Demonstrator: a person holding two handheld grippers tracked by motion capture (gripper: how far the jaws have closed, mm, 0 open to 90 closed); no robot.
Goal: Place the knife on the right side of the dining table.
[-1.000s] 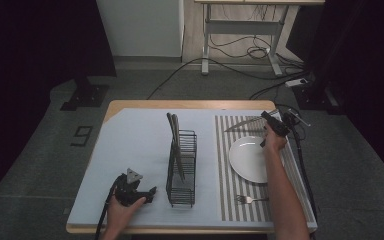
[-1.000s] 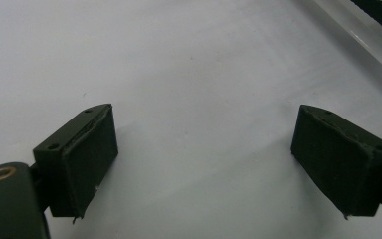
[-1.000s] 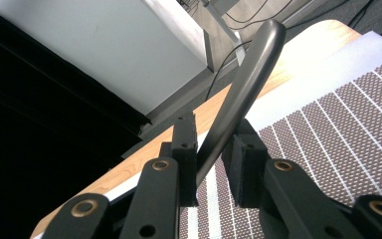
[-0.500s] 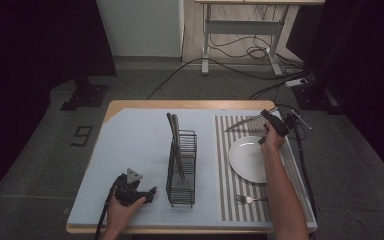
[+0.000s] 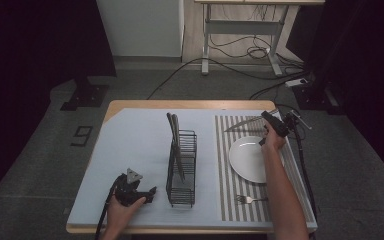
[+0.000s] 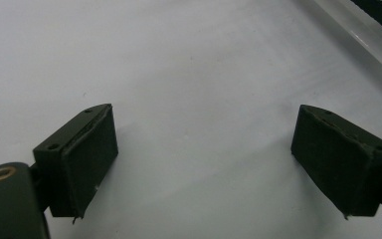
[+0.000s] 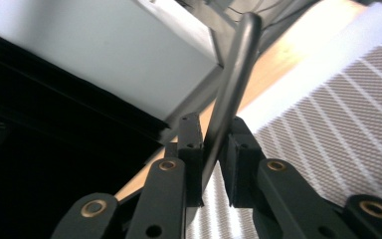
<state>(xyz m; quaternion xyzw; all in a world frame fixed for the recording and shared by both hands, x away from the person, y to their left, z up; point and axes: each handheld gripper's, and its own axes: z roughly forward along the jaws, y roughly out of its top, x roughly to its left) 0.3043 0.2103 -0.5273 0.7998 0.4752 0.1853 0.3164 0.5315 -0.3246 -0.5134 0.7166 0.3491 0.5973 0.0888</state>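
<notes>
Wooden-edged counter under a pale blue-grey cover sheet.
On the sheet stand a black wire rack at the middle and a grey striped placemat to its right, bearing a round white plate and a small metal fork.

Grey floor; white cabinet; metal-legged desk, cables beneath; dark surroundings.

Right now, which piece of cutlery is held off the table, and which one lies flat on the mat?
The knife is held up, clamped in the right hand-held gripper beyond the plate. The fork lies flat on the striped mat, near the front edge.
</notes>
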